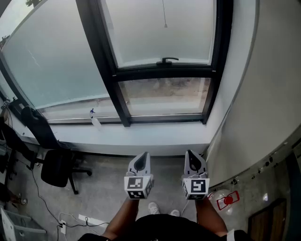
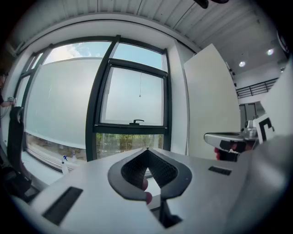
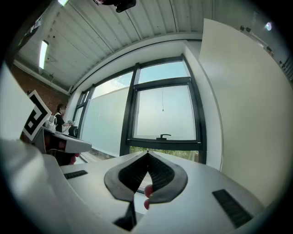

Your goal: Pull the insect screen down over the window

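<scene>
Left gripper (image 1: 143, 156) and right gripper (image 1: 192, 155), side by side, are both clenched on nothing (square markers face the head camera). Ahead is the window (image 1: 164, 72). A thin pull cord (image 1: 164, 14) hangs vertical before its hazy upper pane (image 1: 141, 33), ending above the handle (image 1: 167, 60). The insect screen itself cannot be told from the glass.

No legible text, brand, number or sign appears in any view. The marker cube (image 1: 137, 187) of the left tongs (image 1: 140, 161) and that of the right tongs (image 1: 194, 160) carry only black-and-white square code patterns, no letters or digits. Any print on the red-and-white item (image 1: 227, 199) by the right wall is too small to read.
</scene>
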Demonstrator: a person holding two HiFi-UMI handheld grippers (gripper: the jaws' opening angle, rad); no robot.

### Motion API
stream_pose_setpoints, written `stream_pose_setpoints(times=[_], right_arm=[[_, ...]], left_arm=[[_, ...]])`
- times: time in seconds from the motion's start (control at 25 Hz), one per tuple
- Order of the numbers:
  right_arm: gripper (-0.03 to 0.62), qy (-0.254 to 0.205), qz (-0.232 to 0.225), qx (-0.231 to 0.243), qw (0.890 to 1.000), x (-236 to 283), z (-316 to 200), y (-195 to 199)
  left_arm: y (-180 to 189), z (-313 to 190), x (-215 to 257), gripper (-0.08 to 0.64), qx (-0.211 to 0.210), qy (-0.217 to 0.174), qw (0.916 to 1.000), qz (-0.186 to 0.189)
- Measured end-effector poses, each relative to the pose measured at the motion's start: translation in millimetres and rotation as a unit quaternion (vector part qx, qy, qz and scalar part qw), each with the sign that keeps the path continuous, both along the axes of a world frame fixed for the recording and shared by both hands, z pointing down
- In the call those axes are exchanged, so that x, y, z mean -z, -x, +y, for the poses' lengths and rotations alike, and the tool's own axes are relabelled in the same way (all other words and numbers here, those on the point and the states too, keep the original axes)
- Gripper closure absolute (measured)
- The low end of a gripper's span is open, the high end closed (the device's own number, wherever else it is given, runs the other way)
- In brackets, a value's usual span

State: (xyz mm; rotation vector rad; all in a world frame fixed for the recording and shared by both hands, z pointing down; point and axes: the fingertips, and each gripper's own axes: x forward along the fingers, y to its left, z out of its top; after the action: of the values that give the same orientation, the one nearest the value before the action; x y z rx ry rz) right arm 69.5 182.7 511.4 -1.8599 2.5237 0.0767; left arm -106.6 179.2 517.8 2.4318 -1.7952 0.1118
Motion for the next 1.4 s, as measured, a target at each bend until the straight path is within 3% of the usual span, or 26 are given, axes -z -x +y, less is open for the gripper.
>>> stream_pose_setpoints(times=[0.16,0.64,1.4], right_arm=[[0.588,-0.004,-0.03,0.012,0.999,10,1,10],[0.588,0.0,0.019,-0.006,1.0,2,-3,26],[0.588,0.032,0.007,-0.021,0.999,-11,-21,41]], left_arm=[[9,-1,-8,0.557,-0.003,-0.001,1.0,-0.001],[26,-4,-9,0.557,-0.007,-0.005,0.9999,-0.006],[54,-13,-9,0.557,-0.006,-0.007,0.9999,-0.004]])
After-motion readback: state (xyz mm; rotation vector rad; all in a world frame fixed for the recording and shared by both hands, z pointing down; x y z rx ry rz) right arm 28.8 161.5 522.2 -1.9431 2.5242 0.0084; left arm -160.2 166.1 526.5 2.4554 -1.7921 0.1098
